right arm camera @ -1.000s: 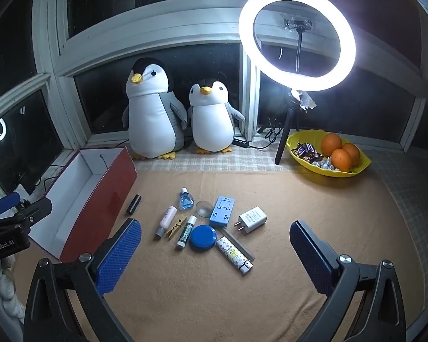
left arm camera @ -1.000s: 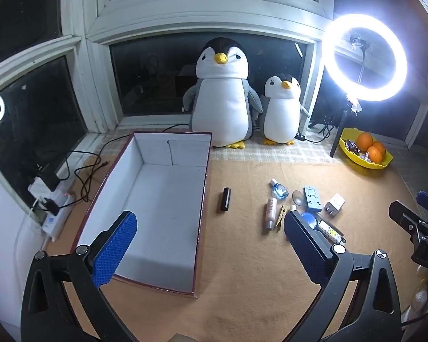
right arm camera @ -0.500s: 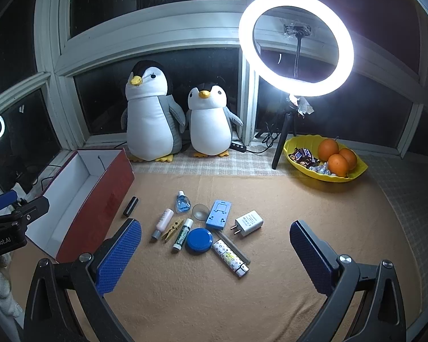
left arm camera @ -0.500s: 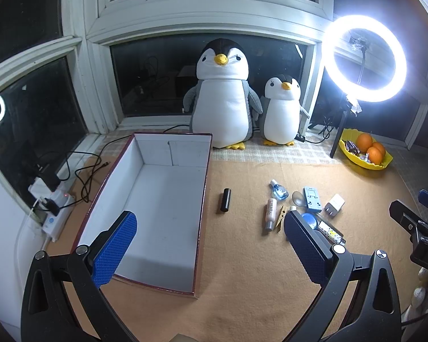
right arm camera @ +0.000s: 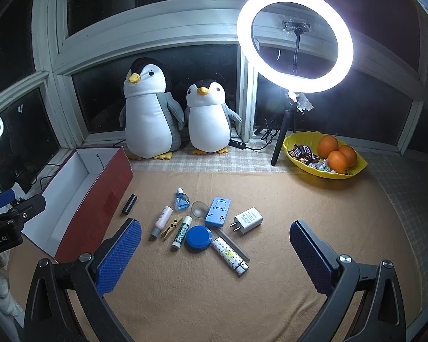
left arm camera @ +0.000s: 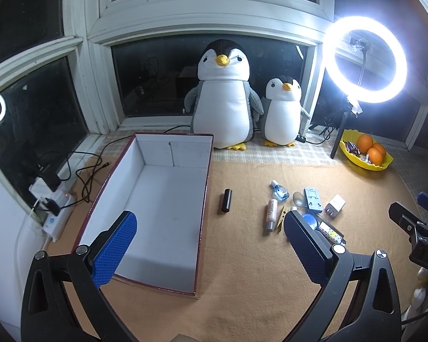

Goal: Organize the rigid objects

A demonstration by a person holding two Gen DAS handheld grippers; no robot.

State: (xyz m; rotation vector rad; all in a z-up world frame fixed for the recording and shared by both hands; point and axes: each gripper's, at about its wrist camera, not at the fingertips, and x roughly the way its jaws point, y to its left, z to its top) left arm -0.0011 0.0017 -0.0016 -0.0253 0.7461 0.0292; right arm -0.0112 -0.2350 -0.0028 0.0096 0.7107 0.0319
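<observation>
Several small items lie clustered on the tan mat: a black cylinder [right arm camera: 129, 204], blue bottle [right arm camera: 182, 199], pink tube [right arm camera: 162, 221], clothespin [right arm camera: 172, 228], blue round tin [right arm camera: 198, 238], blue stand [right arm camera: 217, 211], white charger [right arm camera: 247, 219] and patterned lighter [right arm camera: 229, 256]. An open box [left arm camera: 207, 199], red outside and white inside, sits empty to their left. My left gripper [left arm camera: 208, 228] hovers open over the box's near right corner. My right gripper [right arm camera: 216, 230] is open above the mat, just short of the cluster. Neither holds anything.
Two plush penguins [left arm camera: 224, 99] stand at the window behind the mat. A ring light [right arm camera: 295, 40] on a tripod and a yellow fruit bowl [right arm camera: 353, 171] are at the back right. Cables and a power strip [left arm camera: 54, 211] lie left of the box.
The right wrist view wobbles slightly. Both grippers stay open and no object has moved.
</observation>
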